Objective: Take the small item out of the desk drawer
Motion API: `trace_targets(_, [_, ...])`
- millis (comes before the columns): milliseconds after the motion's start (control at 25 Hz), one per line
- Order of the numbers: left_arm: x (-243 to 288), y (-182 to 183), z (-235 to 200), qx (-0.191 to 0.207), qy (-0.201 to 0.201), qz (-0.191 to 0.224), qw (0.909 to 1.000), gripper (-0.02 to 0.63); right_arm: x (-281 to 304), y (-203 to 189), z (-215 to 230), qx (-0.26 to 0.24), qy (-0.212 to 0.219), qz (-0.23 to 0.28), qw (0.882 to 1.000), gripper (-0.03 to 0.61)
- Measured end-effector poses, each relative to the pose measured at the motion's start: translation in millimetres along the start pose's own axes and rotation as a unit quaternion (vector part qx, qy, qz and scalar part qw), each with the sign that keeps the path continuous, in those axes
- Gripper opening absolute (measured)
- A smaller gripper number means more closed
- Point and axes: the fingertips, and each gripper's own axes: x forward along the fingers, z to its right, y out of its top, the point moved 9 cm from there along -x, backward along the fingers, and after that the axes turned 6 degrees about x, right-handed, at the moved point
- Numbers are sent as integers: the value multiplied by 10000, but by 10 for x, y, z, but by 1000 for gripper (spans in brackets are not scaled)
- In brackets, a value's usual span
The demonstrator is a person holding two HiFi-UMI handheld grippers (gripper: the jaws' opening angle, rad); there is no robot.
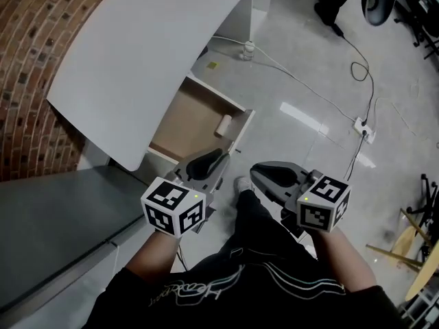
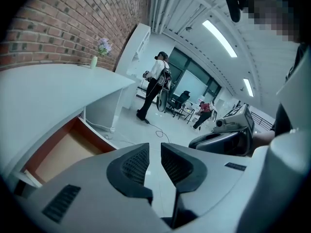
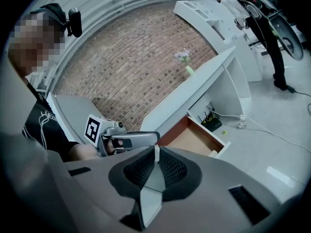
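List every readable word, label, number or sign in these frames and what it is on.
Nothing reads clearly.
Black shirt: white script print, too blurred to read.
Left marker cube and right marker cube: black-and-white squares only, no letters.
Yellow floor sticker: too small to read.

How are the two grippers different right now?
The left gripper's jaws stand a little apart, with floor showing through the gap; the right gripper's jaws are together. In the head view the left gripper is close to the front of the open drawer, while the right gripper is farther from it, out over the floor. Both are grey and hold nothing.
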Motion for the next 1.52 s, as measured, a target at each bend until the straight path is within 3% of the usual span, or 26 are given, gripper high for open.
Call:
trace_targets(480, [980, -234, -830, -247, 306, -695, 9968, 132, 270, -14, 798, 388, -103, -282, 9988, 58])
trace_targets(840, [1640, -659, -1208, -54, 388, -1326, 9904, 143, 330, -238, 1277, 773, -264, -372, 9960, 58])
trace_targets(1520, [2404, -1395, -1963, -95, 721, -2530, 9647, 175, 355, -758, 1830, 1552, -387, -478, 9860, 58])
